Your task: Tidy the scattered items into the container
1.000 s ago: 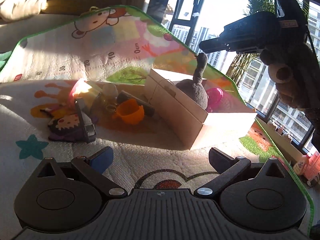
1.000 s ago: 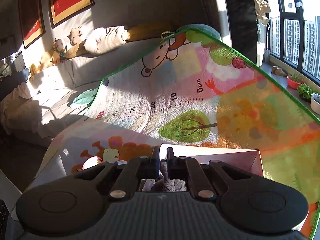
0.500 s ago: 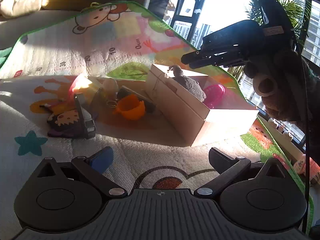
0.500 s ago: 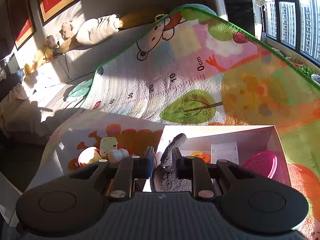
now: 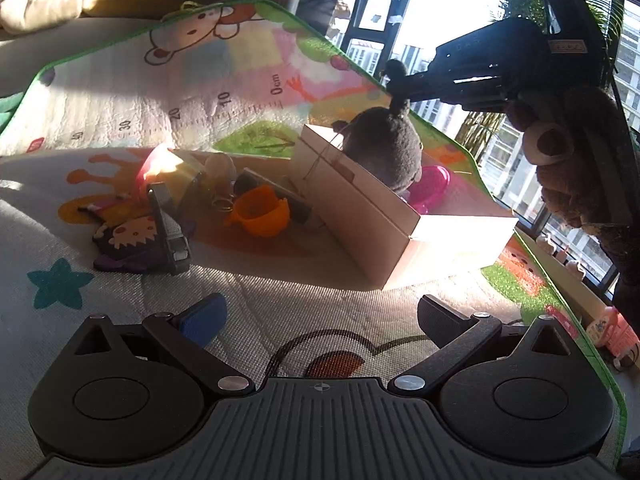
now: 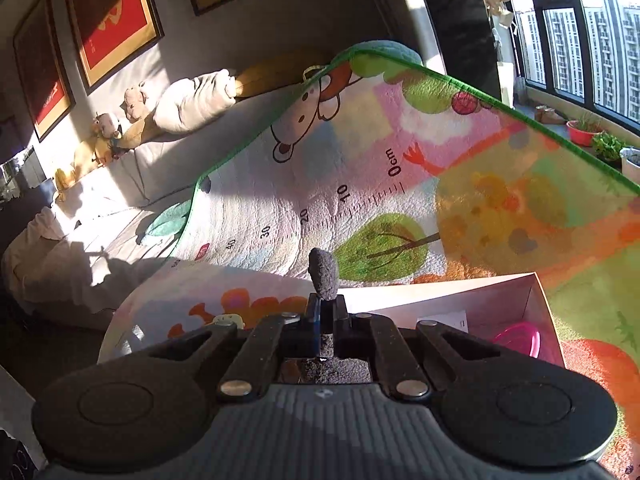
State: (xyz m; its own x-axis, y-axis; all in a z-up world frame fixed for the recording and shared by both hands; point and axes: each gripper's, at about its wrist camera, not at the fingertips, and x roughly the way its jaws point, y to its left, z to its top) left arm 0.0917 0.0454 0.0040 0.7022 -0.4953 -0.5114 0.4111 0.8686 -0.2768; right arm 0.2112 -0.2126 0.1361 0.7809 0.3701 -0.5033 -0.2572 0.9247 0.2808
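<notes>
An open cardboard box (image 5: 360,208) sits on the play mat. Inside it a grey plush toy (image 5: 384,148) stands upright beside a pink bowl (image 5: 434,184). My right gripper (image 5: 396,80) hangs over the box, its jaws closing and pressing on the plush's thin ear (image 6: 323,268), which pokes up between the right gripper's (image 6: 326,312) pads. Left of the box lie an orange cup (image 5: 260,212), a keyring (image 5: 222,204), a black clip (image 5: 168,232) and a purple cartoon pouch (image 5: 120,240). My left gripper (image 5: 320,312) stands open low over the mat, nothing between its fingers.
The far half of the mat (image 6: 360,184) is propped against a sofa (image 6: 120,184) with cushions and soft toys. A brown teddy-bear plush (image 5: 568,168) hangs by the arm that holds the right gripper. Windows and plant pots (image 6: 584,132) line the right side. A pink toy (image 5: 612,328) lies past the mat's right edge.
Half a second ago the right jaws stood apart and the plush slumped low in the box. Now they are shut on its ear again and it stands upright. The left gripper kept still.
</notes>
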